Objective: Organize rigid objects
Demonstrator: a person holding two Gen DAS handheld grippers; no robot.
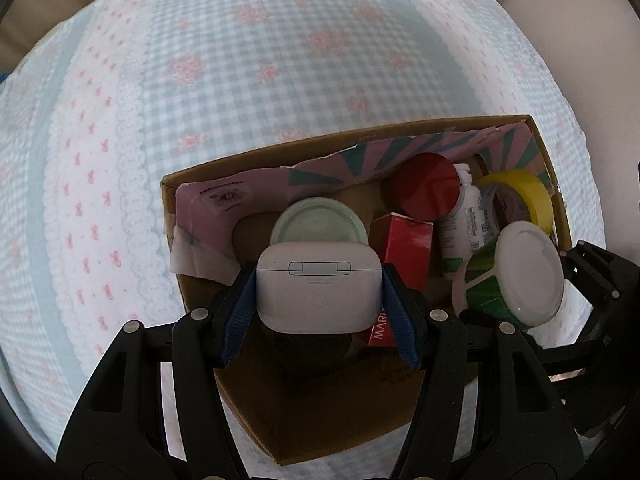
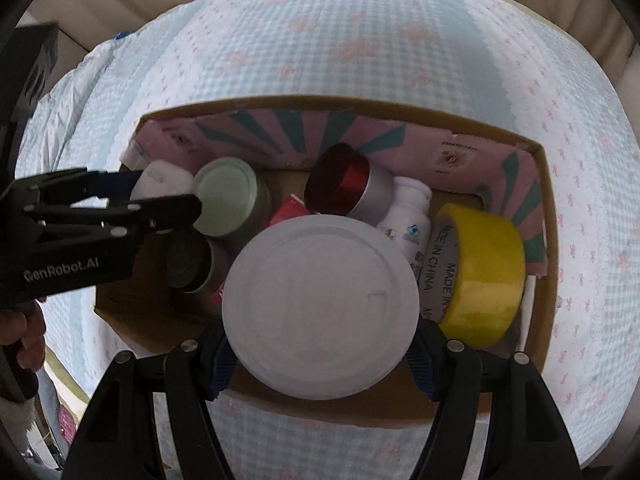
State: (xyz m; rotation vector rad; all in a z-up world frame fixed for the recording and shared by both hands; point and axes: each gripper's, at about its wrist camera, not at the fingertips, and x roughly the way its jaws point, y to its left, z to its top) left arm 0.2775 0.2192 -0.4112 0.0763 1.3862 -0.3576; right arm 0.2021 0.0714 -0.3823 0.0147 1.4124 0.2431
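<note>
Left tool clamps a white earbud case low centre, right over the cardboard box. From the right wrist view that tool's body at the left edge reads "GenRobot.AI". Right tool grips a white-lidded jar with a green label, filling the lower centre, above the box too. Inside the box: yellow tape roll at right, core printed "MADE IN CHINA"; a white bottle; a red-topped tin; a red carton showing "MAR"; a pale green lid. Box sits on a gingham bedcover.
</note>
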